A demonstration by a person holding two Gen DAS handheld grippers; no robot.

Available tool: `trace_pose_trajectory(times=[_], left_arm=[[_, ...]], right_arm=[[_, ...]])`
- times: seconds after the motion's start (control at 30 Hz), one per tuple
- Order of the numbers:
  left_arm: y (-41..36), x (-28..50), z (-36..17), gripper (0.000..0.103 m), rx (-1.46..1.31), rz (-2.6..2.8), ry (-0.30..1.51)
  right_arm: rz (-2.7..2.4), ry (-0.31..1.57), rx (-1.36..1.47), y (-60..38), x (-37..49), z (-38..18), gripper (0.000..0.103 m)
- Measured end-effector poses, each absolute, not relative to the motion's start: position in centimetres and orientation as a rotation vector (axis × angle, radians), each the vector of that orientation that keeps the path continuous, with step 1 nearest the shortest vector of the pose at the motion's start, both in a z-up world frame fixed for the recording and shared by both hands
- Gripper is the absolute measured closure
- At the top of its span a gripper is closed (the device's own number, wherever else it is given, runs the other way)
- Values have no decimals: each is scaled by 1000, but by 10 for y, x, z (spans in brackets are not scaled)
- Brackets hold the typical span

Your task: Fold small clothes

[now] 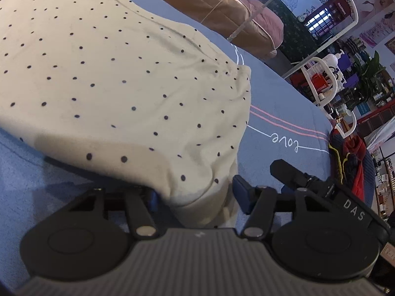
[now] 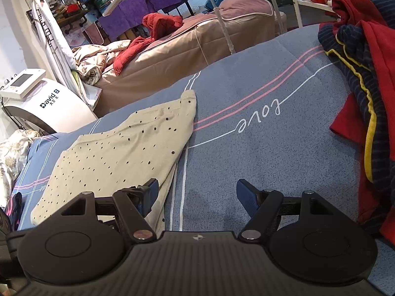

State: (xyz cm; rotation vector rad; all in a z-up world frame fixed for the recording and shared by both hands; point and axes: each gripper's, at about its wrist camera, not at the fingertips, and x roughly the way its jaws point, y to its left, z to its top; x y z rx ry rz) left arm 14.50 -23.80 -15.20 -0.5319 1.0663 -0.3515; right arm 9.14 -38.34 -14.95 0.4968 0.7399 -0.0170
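The left gripper [image 1: 195, 197] is spread wide, a corner of the dotted cloth [image 1: 118, 79] lying loose between its jaws, not pinched. The right gripper [image 2: 197, 197] is likewise released, over bare blue sheet [image 2: 259, 162] just beside the cloth's near edge. The cloth looks light, soft and limp; its hem corners seem the best hold. Beyond it toward "love" [image 2: 259, 118] is open room; the red pile [image 2: 365, 79] lies past that.
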Motion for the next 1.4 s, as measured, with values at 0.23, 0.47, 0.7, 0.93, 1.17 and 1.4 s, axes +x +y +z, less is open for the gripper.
trace_pose_trajectory(times=[0.23, 0.47, 0.7, 0.93, 1.17, 1.4], left_arm=[[-202, 169, -140, 91, -831, -401, 1097], [-176, 195, -105, 91, -835, -399, 993], [-184, 183, -117, 91, -783, -437, 1048], [-201, 173, -135, 91, -760, -462, 1110], [-187, 174, -142, 91, -828, -467, 1126], [-104, 181, -148, 91, -1070, -398, 1064]], right_arm=[[28, 745, 613, -393, 107, -146, 0], [156, 842, 1049, -396, 154, -175, 0], [106, 789, 1360, -399, 179, -194, 0], [63, 852, 1302, -400, 197, -197, 70], [29, 863, 1150, -393, 197, -178, 88], [153, 869, 903, -316, 242, -119, 89]])
